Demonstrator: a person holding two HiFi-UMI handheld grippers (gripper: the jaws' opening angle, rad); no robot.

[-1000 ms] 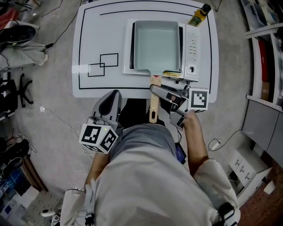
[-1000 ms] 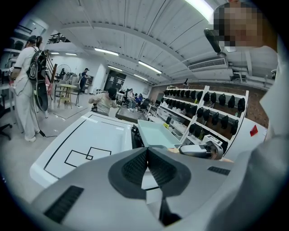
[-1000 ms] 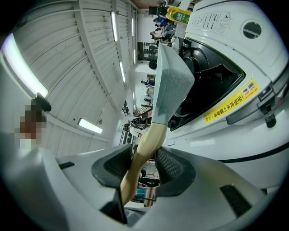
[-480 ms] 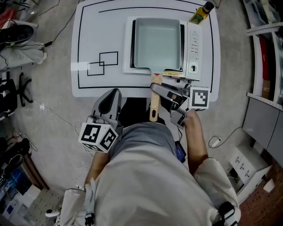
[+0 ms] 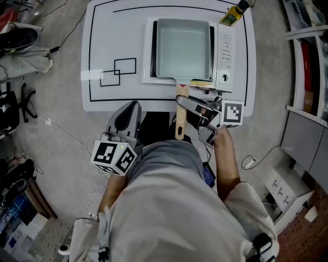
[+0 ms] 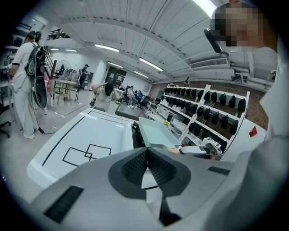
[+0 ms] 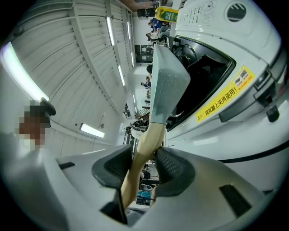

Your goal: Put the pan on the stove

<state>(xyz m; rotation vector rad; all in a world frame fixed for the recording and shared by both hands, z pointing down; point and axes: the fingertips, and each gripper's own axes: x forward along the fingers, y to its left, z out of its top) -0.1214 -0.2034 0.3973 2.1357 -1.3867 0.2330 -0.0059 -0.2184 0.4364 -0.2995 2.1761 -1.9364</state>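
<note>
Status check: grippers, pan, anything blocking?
Left gripper shut, empty, held short of the table. Right gripper clamped on the pan by its wooden handle. Pan over the stove. Nothing blocking; bottle at stove's far corner.

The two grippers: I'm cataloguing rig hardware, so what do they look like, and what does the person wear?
Left gripper and right gripper share grey bodies, dark textured pads and a white cube of black square markers. The person wears a pale grey top.
</note>
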